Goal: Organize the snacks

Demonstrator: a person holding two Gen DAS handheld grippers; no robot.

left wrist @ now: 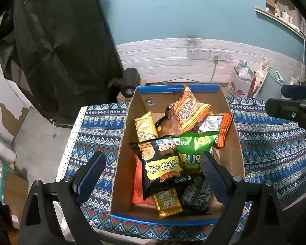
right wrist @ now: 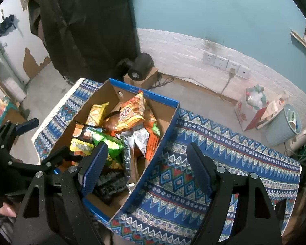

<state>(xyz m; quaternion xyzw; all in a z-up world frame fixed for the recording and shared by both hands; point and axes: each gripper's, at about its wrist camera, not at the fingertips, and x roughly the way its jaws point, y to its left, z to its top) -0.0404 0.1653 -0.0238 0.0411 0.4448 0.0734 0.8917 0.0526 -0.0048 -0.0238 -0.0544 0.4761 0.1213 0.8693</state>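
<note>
Here both tools hang with jaws wide and nothing between them, the left tool [left wrist: 153, 175] over the near end of the cardboard box [left wrist: 128, 134], the right tool [right wrist: 146, 167] straddling its blue-edged side wall. Inside the box on the patterned tabletop [right wrist: 234, 159] lie the snacks: black packet [left wrist: 161, 167] nearest, green bag [left wrist: 193, 145] beside it, orange bag [left wrist: 187, 110] farthest

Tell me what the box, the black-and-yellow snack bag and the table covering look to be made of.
Box: corrugated cardboard, matte brown inside, with blue printed rims.
Black-and-yellow snack bag: glossy plastic film, judging by its sheen and crinkles; possibly foil-lined, which cannot be seen here.
Table covering: seemingly woven or printed fabric, matte, with a geometric pattern and a pale, lace-like edging.
</note>
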